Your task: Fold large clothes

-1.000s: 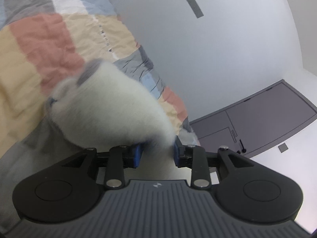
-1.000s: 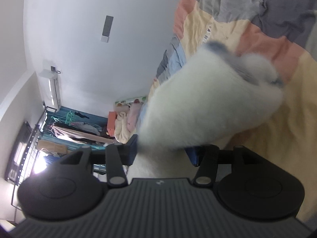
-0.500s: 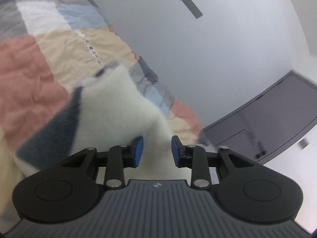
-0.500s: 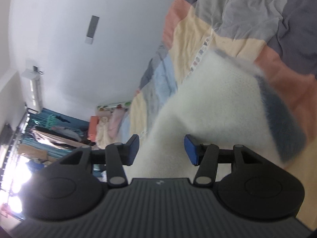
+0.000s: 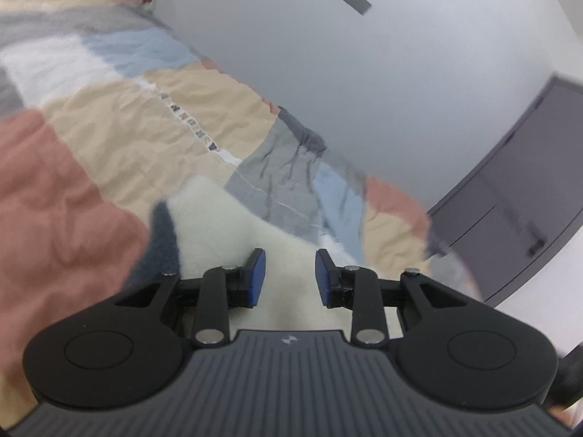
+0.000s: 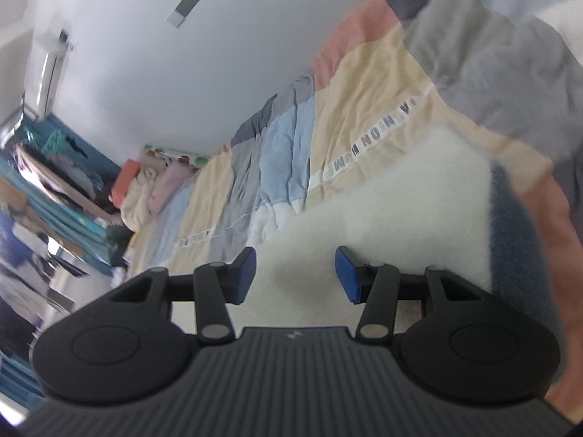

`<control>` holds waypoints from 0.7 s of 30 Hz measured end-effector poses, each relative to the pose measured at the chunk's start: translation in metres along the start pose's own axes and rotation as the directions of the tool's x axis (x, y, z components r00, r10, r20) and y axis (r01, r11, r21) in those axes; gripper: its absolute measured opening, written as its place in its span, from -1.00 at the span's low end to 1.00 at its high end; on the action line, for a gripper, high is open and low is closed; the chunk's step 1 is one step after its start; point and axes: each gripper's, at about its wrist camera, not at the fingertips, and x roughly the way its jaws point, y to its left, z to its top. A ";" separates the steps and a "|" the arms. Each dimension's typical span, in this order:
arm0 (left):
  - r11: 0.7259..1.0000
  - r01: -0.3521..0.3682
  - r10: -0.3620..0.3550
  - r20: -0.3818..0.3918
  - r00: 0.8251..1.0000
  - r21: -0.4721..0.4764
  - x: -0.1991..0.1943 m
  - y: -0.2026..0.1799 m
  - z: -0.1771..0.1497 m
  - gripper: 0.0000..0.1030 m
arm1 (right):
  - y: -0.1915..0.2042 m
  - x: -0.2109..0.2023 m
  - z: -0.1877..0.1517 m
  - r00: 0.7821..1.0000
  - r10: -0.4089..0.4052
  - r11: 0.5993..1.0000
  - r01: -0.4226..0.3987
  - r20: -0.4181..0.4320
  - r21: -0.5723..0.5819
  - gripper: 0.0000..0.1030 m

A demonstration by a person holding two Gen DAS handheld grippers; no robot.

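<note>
Left wrist view
Left gripper [image 5: 290, 273]: blue pads apart, a gap between them, nothing pinched
Garment [image 5: 233, 233]: white fleece with a dark blue band [image 5: 162, 251] along its left edge, lying on the bed beneath and beyond the fingers, touching neither pad as far as can be seen
Bedspread [image 5: 109, 145]: patchwork of salmon, beige, grey and pale blue, a lettered strip across it
Background: white wall, grey cabinet [image 5: 517, 215] at right

Right wrist view
Right gripper [image 6: 296, 275]: pads spread wide, jaws closing, no cloth gripped between them
Garment [image 6: 400, 211]: white fleece spread flat under the fingers, blue band [image 6: 517, 255] on its right edge
Bedspread [image 6: 364, 91]: same patchwork, running away towards a heap of bedding [image 6: 145, 189]
Focus: edges blurred
</note>
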 end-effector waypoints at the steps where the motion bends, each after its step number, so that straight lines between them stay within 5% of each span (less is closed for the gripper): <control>1: 0.999 -0.018 0.018 -0.001 1.000 0.031 0.007 -0.001 -0.001 -0.33 | 0.000 0.004 0.000 1.000 0.002 1.000 -0.002 0.008 -0.026 -0.02; 9: 0.986 -0.063 0.065 -0.006 0.998 0.152 0.025 -0.007 -0.008 -0.32 | -0.007 0.019 -0.002 0.997 0.009 0.998 -0.004 0.076 -0.062 -0.03; 15: 0.965 -0.069 0.066 0.021 0.998 0.255 -0.002 -0.032 -0.013 -0.32 | 0.021 0.003 -0.014 0.990 -0.087 0.982 0.103 0.107 -0.158 -0.02; 21: 0.966 -0.018 0.020 -0.008 1.000 0.257 -0.035 -0.044 -0.034 -0.32 | 0.053 -0.023 -0.037 0.984 -0.119 0.939 0.154 0.131 -0.308 0.04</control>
